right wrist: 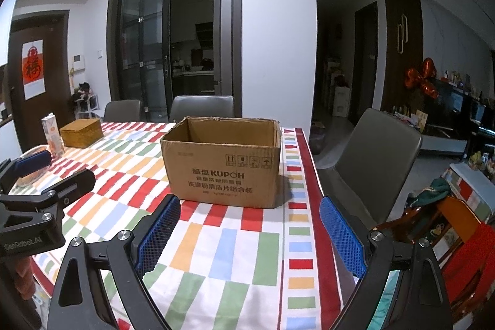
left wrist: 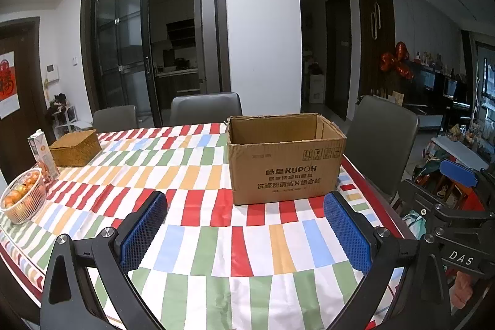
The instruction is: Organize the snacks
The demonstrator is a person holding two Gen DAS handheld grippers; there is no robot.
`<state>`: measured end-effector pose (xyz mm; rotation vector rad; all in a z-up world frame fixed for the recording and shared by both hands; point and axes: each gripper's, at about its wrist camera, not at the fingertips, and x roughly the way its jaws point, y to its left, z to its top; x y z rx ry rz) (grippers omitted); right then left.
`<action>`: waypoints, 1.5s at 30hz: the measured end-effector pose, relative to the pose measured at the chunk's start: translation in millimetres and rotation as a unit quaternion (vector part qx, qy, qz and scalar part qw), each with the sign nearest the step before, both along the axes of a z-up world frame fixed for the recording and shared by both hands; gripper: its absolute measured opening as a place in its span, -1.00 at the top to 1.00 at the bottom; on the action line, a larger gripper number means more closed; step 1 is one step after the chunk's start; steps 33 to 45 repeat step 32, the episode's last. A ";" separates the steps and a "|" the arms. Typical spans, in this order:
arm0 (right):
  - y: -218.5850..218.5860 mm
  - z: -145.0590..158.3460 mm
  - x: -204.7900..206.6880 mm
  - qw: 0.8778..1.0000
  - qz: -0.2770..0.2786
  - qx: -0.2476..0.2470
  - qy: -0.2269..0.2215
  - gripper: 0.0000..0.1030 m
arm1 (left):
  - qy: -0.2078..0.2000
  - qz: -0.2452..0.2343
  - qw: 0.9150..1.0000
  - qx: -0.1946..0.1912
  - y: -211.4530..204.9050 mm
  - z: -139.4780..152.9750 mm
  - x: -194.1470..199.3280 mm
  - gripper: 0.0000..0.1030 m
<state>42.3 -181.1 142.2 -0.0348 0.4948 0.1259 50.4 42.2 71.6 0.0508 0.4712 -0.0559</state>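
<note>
An open brown cardboard box (left wrist: pixel 286 161) printed KUPOH stands on the colourful striped tablecloth (left wrist: pixel 216 237), ahead of both grippers; it also shows in the right wrist view (right wrist: pixel 222 163). Its inside is not visible from here. My left gripper (left wrist: pixel 247 229) is open and empty, held above the cloth short of the box. My right gripper (right wrist: pixel 249 232) is open and empty, near the table's right edge. The left gripper shows at the left of the right wrist view (right wrist: pixel 46 172). No snacks are in sight.
A woven lidded basket (left wrist: pixel 75 147), a juice carton (left wrist: pixel 43 152) and a white bowl of fruit (left wrist: pixel 23 195) stand at the table's left. Grey chairs (left wrist: pixel 382 144) stand at the far side and the right side. Clutter lies right of the table (right wrist: pixel 448 221).
</note>
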 end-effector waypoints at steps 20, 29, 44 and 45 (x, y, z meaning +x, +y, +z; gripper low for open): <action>0.3 -5.2 1.2 1.000 0.002 -0.003 0.008 -0.79 | 0.005 0.003 1.000 -0.001 -1.0 -3.1 2.5 -1.00; 0.3 -8.9 2.6 1.000 0.002 -0.001 0.014 -0.79 | 0.006 0.005 1.000 -0.003 -0.1 -6.4 3.4 -1.00; 0.0 -11.2 4.4 1.000 0.002 -0.001 0.017 -0.79 | 0.009 0.005 1.000 -0.006 -0.3 -9.4 4.9 -1.00; 0.0 -11.2 4.4 1.000 0.002 -0.001 0.017 -0.79 | 0.009 0.005 1.000 -0.006 -0.3 -9.4 4.9 -1.00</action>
